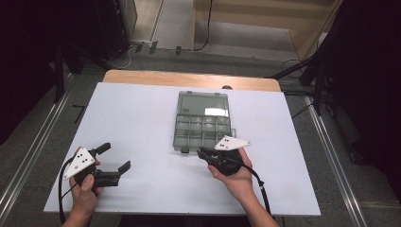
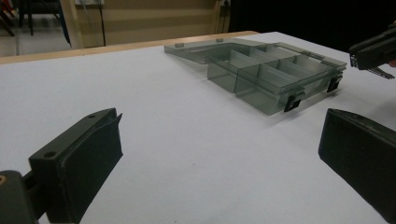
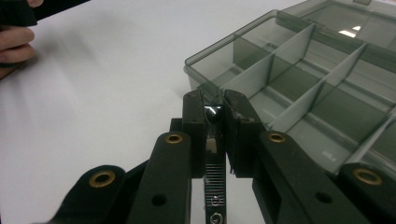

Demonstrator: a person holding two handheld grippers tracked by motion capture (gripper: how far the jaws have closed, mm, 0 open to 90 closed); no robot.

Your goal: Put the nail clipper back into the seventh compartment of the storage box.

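A: Where is the organizer box [image 1: 203,124] sitting?

B: It is lying open near the middle of the white table [image 1: 132,118], lid folded flat toward the far edge and the divided tray facing the person. The left gripper view is showing it [image 2: 261,74] as smoky clear plastic with two black latches on the near wall. Compartments are looking empty as far as I can tell.

A: Right gripper?

B: The right gripper [image 1: 204,153] is hovering just beside the near right corner of the box. In the right gripper view its jaws are standing almost together, and they are pinching a small dark shiny object [image 3: 213,113] at the tips. Too small to name. The gripper [image 3: 213,109] is pointing at the corner compartment.

A: Is the object touching the box?

B: Cannot tell; it is lining up with the tray's near wall.

A: Left gripper?

B: The left gripper [image 1: 115,157] is resting low over the table at the near left, well apart from the box. Its jaws are spread wide, with bare table between them [image 2: 219,149].
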